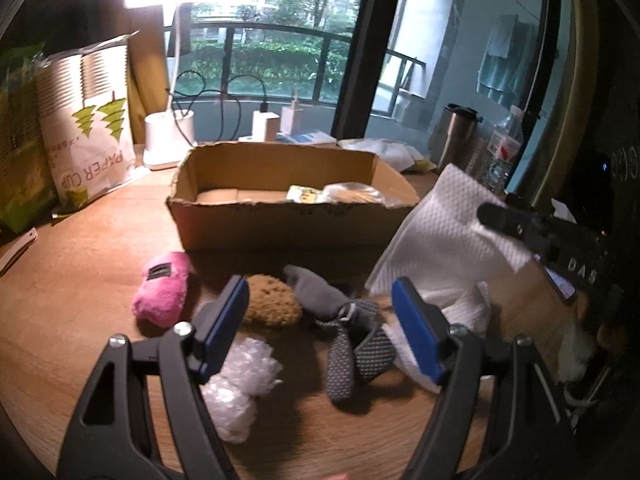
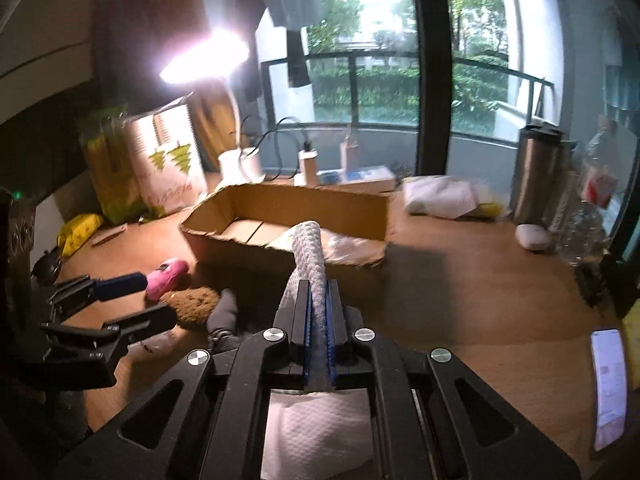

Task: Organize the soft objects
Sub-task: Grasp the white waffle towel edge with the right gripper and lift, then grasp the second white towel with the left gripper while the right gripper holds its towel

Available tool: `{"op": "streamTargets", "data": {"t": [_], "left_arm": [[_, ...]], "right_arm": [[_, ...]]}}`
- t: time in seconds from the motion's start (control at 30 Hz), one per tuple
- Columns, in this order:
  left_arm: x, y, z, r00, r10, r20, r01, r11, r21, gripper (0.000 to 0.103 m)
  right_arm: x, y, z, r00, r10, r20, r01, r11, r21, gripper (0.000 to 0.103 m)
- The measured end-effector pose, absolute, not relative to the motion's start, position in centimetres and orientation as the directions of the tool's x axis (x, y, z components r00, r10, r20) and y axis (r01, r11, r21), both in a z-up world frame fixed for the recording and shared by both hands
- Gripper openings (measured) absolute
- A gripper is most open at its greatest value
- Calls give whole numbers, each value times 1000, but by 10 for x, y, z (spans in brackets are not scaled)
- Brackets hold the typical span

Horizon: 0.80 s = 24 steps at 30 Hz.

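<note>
1. Left wrist view: the left gripper was seen with its blue pads set wide apart and nothing caught between them.
2. Below and between those pads, several soft things were laid on the table: a pink plush, a brown sponge just right of it, a grey cloth touching the sponge, a grey strap nearer the camera, and crumpled plastic wrap beside the left pad.
3. A white paper towel was held up at the right by the right gripper, clear of the table; more white paper lay under it.
4. An open cardboard box was stood behind the soft things, with packets lying at its right end.
5. Right wrist view: the right gripper's jaws were seen pressed shut on the paper towel, a fold of which rose above the tips while the rest hung below the jaws.
6. The towel was shown in front of the box, not inside it.
7. The left gripper was seen at the left, open, over the plush and sponge.
8. A phone lay at the table's right edge.
</note>
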<state>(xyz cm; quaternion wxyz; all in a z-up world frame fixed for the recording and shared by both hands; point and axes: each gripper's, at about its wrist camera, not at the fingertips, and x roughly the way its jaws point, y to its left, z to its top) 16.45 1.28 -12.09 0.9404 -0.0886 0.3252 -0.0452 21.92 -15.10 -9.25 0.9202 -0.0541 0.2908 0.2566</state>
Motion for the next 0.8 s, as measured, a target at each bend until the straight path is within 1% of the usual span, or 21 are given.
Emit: {"op": "streamTargets", "data": {"t": [0.43, 0.67, 0.8], "left_arm": [[175, -40, -122, 757, -188, -626, 117, 981, -154, 75], [180, -77, -129, 724, -232, -649, 185, 973, -142, 75], [185, -96, -138, 690, -249, -680, 215, 967, -135, 75]], "right_arm": [[220, -228, -100, 758, 345, -554, -370, 926, 71, 7], [214, -257, -110, 763, 314, -565, -328, 941, 81, 7], [215, -262, -122, 745, 312, -590, -326, 941, 85, 7]]}}
